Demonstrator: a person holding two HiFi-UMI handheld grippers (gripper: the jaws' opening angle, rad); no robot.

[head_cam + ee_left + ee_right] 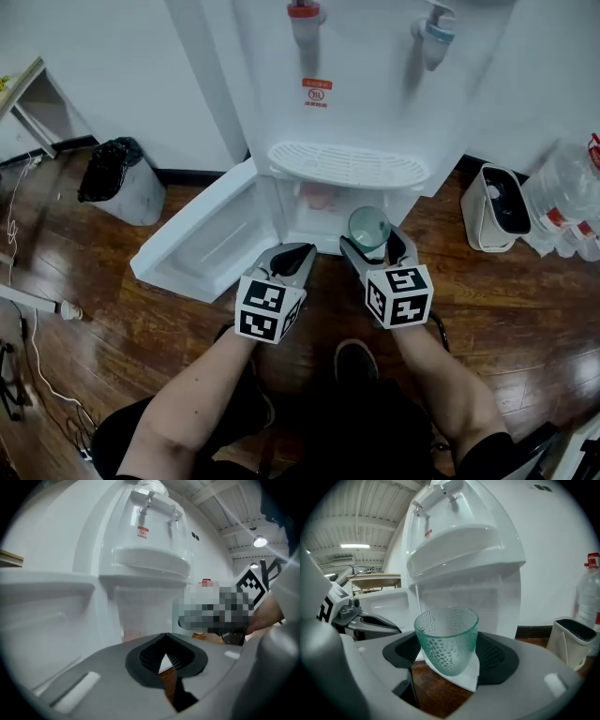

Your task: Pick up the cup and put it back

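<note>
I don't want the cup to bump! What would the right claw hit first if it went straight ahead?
Likely the water dispenser's open lower cabinet: the right claw, holding the green cup, points into it. How far in is unclear.

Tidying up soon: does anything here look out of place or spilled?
Only the water dispenser's cabinet door stands out: it is swung wide open to the left. The green glass cup is held upright in the right gripper; no spill shows.
</note>
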